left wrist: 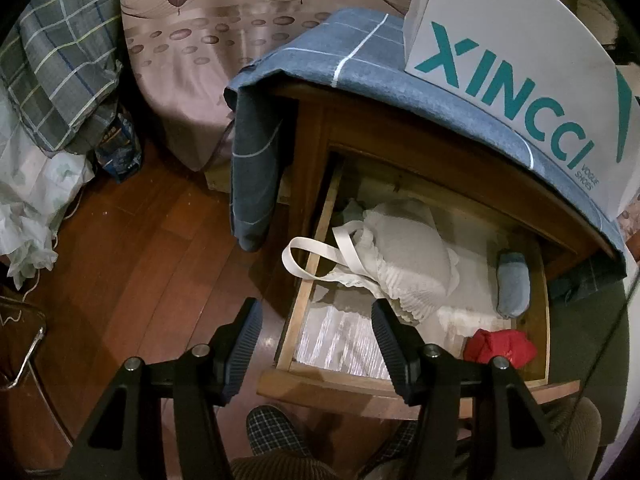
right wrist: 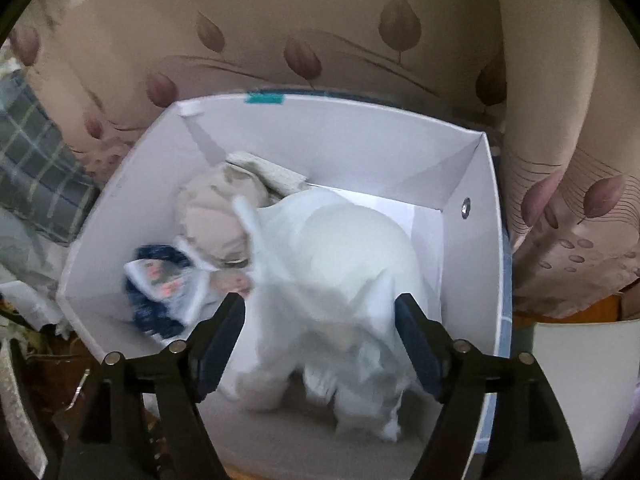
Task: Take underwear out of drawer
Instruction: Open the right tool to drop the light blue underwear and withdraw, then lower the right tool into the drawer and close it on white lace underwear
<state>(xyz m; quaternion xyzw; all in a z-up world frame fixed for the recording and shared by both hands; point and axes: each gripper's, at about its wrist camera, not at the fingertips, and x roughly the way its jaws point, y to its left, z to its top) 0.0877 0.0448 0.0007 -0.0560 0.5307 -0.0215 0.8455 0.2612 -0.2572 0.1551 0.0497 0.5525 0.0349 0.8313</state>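
The wooden drawer [left wrist: 304, 292] stands pulled out of the nightstand. Inside lie a white lace bra [left wrist: 408, 256] with a strap looped over the left rim, a grey-blue rolled piece [left wrist: 514, 284] and a red piece [left wrist: 500, 348]. My left gripper [left wrist: 316, 312] hovers open above the drawer's front left corner and holds nothing. In the right wrist view my right gripper [right wrist: 320, 300] is open over a white box [right wrist: 360, 140]. A blurred white garment [right wrist: 340, 264] lies loose between its fingers. Beside it in the box are a beige bra [right wrist: 212, 216] and a navy floral piece [right wrist: 160, 280].
A white shoe box [left wrist: 500, 52] with teal letters sits on a blue checked cloth [left wrist: 320, 56] covering the nightstand. A bed with a leaf-print sheet [left wrist: 192, 40] stands behind. A person's plaid slipper [left wrist: 272, 428] is on the wooden floor [left wrist: 140, 240]. A plaid pillow [left wrist: 68, 60] lies at the left.
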